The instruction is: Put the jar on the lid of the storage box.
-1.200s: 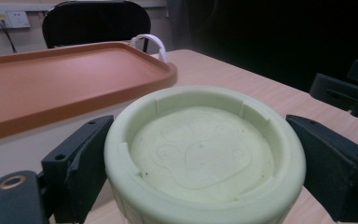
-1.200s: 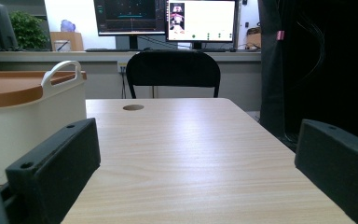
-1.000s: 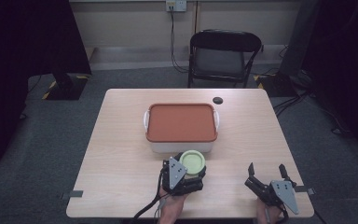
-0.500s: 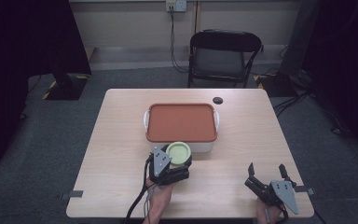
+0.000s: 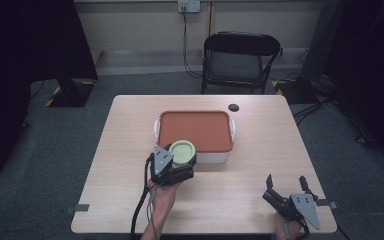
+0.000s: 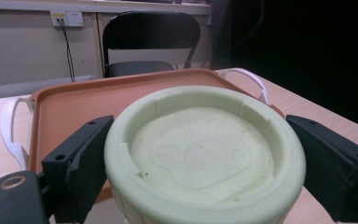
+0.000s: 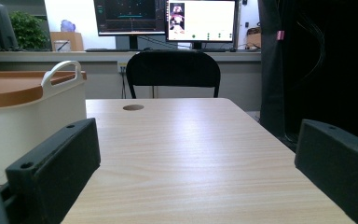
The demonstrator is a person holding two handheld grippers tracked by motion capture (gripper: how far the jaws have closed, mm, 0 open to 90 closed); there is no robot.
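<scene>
Left gripper (image 5: 180, 162) clamps the green jar (image 5: 182, 151), now carried toward twelve o'clock over the orange-lidded container (image 5: 196, 131). Right gripper (image 5: 286, 186) stays spread, unmoved at five o'clock.

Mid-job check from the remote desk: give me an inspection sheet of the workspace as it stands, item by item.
Surface: light wooden table, with a dark round hole near its far edge.
Job's things: pale green round container held between the left gripper's jaws, at the near left corner of the white bin with an orange lid and white handles.
Clutter: nothing seen.
Grippers: left gripper shut on the container; right gripper open, holding nothing, low at the table's near right corner.
Cables: black cable trailing from the left gripper; wall cable from a socket.
Surroundings: black folding chair behind the table; monitors on a counter; grey carpet.
</scene>
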